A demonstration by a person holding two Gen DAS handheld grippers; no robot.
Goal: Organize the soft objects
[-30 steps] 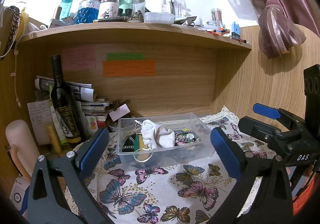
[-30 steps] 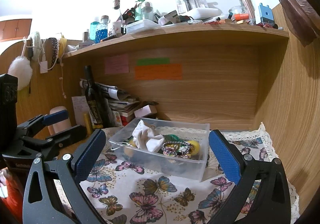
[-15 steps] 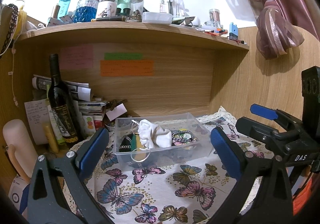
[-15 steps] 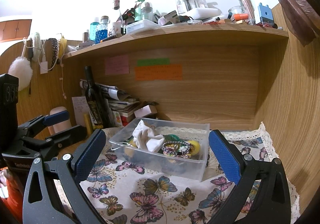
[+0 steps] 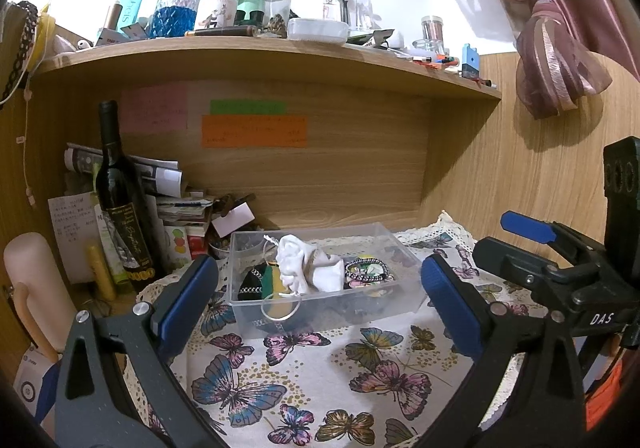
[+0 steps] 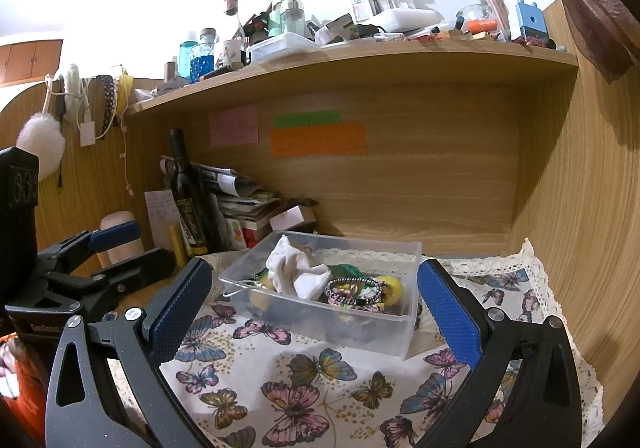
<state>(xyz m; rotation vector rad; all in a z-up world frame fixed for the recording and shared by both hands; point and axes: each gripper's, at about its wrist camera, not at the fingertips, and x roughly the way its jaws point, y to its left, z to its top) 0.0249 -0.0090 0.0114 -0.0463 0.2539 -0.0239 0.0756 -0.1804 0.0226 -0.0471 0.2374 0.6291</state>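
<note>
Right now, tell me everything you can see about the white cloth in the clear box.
The white cloth is a crumpled, soft-looking bundle with a thin drawstring trailing from it. It lies in the clear plastic box, rising above the rim, beside beaded hair bands and a black-green item. No gripper touches it.

Wooden alcove [image 5: 344, 176] beneath cluttered shelf [image 5: 256, 52]
</note>
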